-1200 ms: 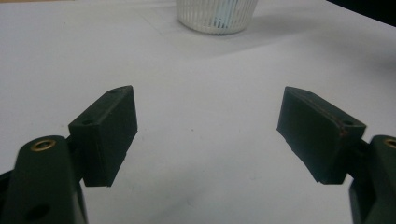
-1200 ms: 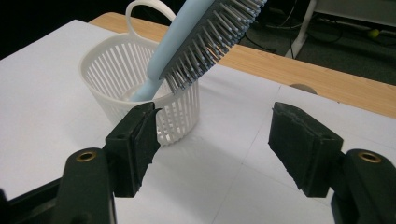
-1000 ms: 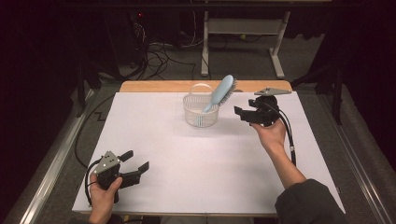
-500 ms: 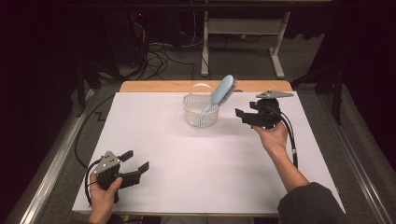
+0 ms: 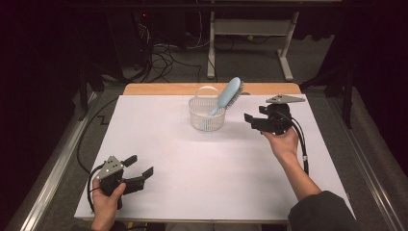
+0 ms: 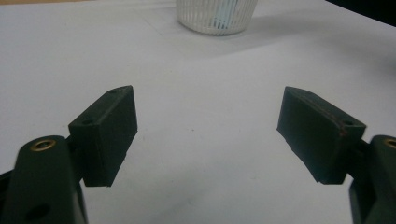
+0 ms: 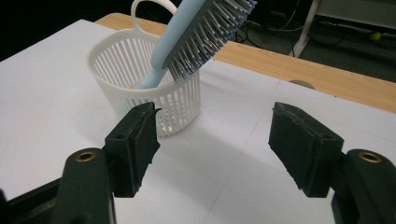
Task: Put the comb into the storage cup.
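Note:
A light blue hairbrush [image 5: 229,95] [image 7: 196,32] stands handle-down in a small white slatted basket [image 5: 207,115] [image 7: 140,70] at the back middle of the white table, its bristled head leaning out over the rim. My right gripper [image 5: 252,118] [image 7: 212,140] is open just right of the basket, a short way off, with nothing between its jaws. My left gripper [image 5: 138,165] [image 6: 205,135] is open near the front left of the table, held over bare white surface. The basket [image 6: 217,16] is far ahead in the left gripper view.
The white table top [image 5: 202,168] has a wooden strip [image 5: 159,89] along its far edge. Beyond it are cables and a white desk frame [image 5: 250,29] on the floor. A metal rail [image 5: 53,163] runs along the left side.
The right gripper has drawn back a little to the right of the basket. The brush, basket and left gripper have not moved.

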